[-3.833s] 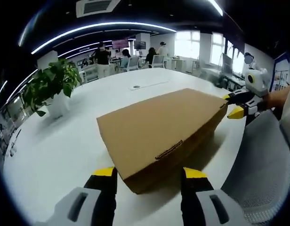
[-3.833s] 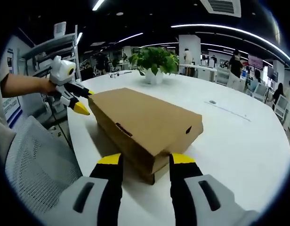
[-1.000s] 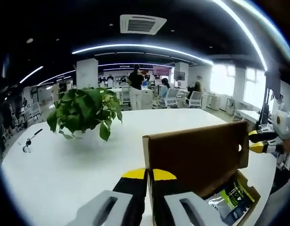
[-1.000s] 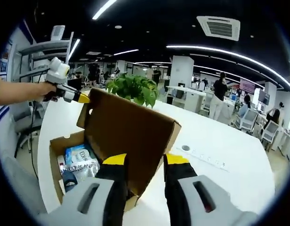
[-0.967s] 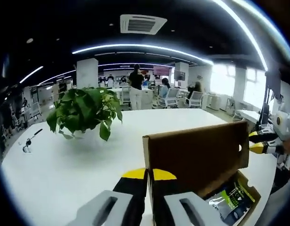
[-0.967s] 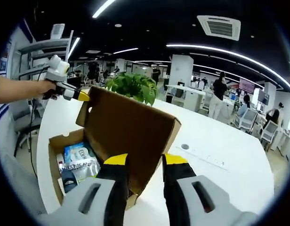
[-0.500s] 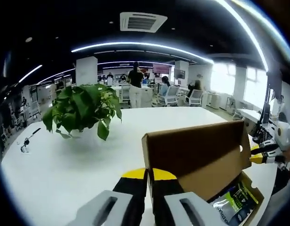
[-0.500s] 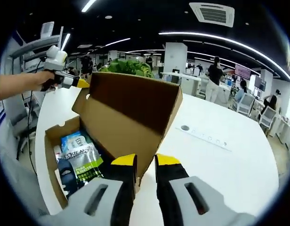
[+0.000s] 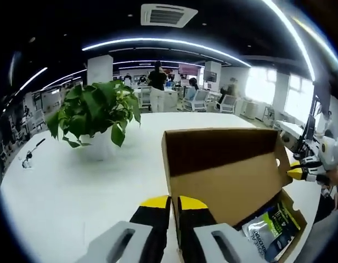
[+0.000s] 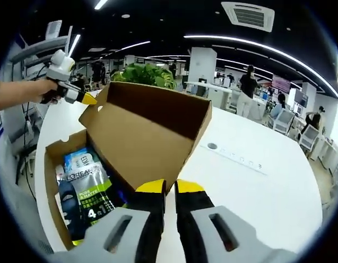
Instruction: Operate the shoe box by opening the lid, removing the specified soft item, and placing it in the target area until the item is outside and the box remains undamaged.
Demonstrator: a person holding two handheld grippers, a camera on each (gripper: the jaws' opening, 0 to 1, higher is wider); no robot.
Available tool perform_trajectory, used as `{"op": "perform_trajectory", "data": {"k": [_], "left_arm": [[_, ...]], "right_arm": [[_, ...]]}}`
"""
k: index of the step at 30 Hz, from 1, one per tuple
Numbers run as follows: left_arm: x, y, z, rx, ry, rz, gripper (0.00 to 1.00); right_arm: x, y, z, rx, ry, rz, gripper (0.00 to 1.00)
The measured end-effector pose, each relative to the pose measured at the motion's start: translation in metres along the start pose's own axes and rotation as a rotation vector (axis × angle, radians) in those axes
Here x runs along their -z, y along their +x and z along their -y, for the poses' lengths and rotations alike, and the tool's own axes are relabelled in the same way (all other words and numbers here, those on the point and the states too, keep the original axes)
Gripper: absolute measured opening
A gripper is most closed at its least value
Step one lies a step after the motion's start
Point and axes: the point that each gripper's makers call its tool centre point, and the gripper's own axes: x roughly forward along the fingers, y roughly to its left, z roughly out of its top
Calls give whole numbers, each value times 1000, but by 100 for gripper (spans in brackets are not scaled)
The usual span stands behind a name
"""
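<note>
White and round, the table (image 9: 75, 186) stood in an open office with strip lights on a dark ceiling, desks, chairs and several people far behind it. On the table sat a brown cardboard shoe box (image 10: 54, 181), and everything else is placed relative to it.

Its lid (image 10: 152, 131) was raised and tilted back, hinged along the box's far long side, with its inner face turned toward the open box. In the left gripper view the same lid (image 9: 224, 164) rose from one end of the box, with a small round hole near its other end. The left gripper (image 9: 173, 201) had its yellow-tipped jaws pressed together on the lid's near corner edge, pinching the cardboard. The right gripper (image 10: 170, 186) likewise had its jaws closed on the lid's edge at the opposite end, with hardly any gap between the tips.

Inside the box lay soft packets (image 10: 86, 189): one light blue, one with white and green print over a dark face picture, overlapping one another on the bottom. From the left gripper view the packets (image 9: 270, 227) showed in the box's far end, below the lifted lid.

A potted green plant (image 9: 95, 118) stood on the table beyond the box, well apart from it. A small round insert and a thin line (image 10: 235, 156) marked the tabletop past the lid's outer side. A person's hand (image 10: 40, 90) held the left gripper's handle at the box's far end in the right gripper view.
</note>
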Motion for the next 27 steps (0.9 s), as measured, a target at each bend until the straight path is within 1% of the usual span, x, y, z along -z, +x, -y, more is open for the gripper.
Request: {"op": "perform_trajectory", "data": {"k": [5, 7, 9, 13, 18, 21, 27], "left_arm": [[21, -4, 2, -10, -11, -37, 4], [27, -4, 2, -16, -12, -49, 3], [31, -6, 2, -27, -14, -47, 2], [37, -6, 2, -36, -37, -43, 2], [39, -3, 1, -45, -47, -40, 2], [40, 0, 1, -52, -42, -48, 2], [41, 4, 0, -58, -32, -67, 2]], "right_arm": [[0, 3, 2, 1, -5, 0, 4], [0, 5, 4, 2, -7, 0, 4], [0, 7, 5, 2, -7, -1, 4], [1, 11, 8, 1, -16, -3, 5], [3, 17, 11, -6, -6, -17, 5], [6, 21, 10, -14, -4, -35, 6], [11, 26, 11, -17, 12, -49, 7]]}}
